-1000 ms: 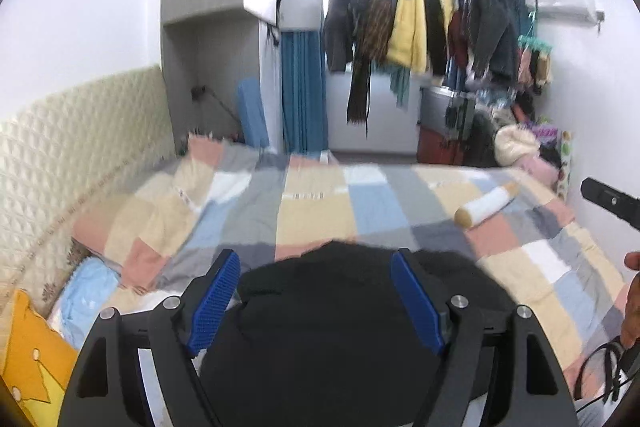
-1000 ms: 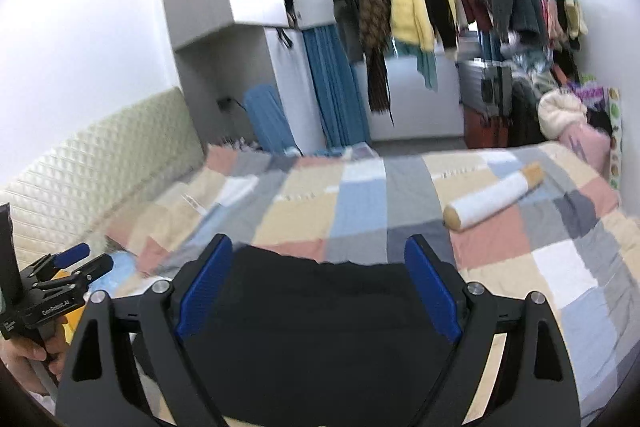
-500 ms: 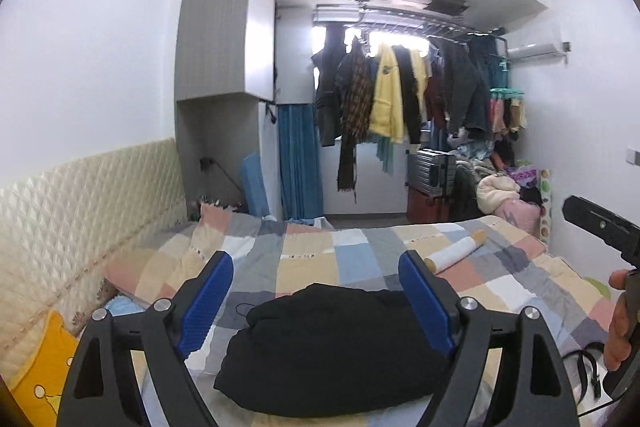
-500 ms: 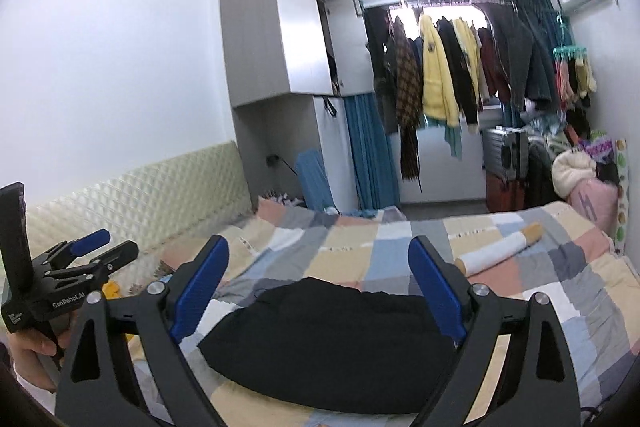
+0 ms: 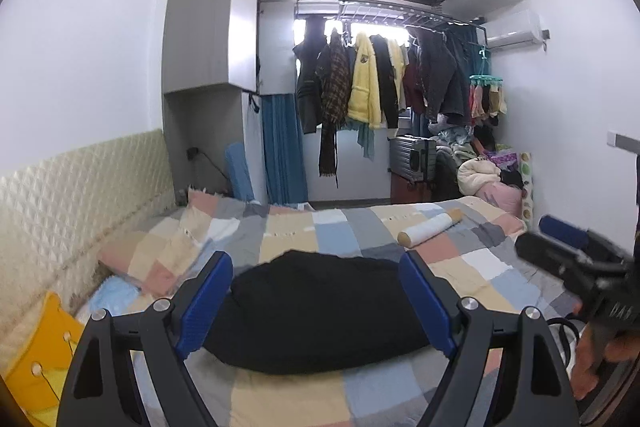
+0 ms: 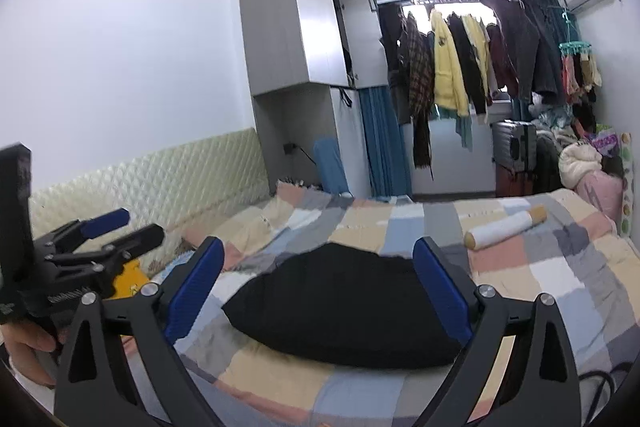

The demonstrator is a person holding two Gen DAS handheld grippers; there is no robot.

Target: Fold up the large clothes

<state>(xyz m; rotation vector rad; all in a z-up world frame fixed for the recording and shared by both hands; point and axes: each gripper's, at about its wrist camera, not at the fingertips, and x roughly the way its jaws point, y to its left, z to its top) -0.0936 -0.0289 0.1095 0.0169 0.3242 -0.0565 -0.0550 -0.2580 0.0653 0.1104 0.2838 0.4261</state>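
Observation:
A black garment lies folded into a compact bundle on the checked bedspread; it also shows in the right wrist view. My left gripper is open and empty, held back above the near end of the bed, clear of the garment. My right gripper is open and empty too, also raised and apart from the garment. Each gripper shows in the other's view: the right one at the far right, the left one at the far left.
A white roll with tan ends lies on the bed's far right. A padded headboard runs along the left wall. Clothes hang on a rack beyond the bed, with a suitcase and piled things below. A yellow object sits at lower left.
Both grippers have pulled back and risen away from the black garment, which now looks smaller and farther off. The garment itself stays folded on the bed.

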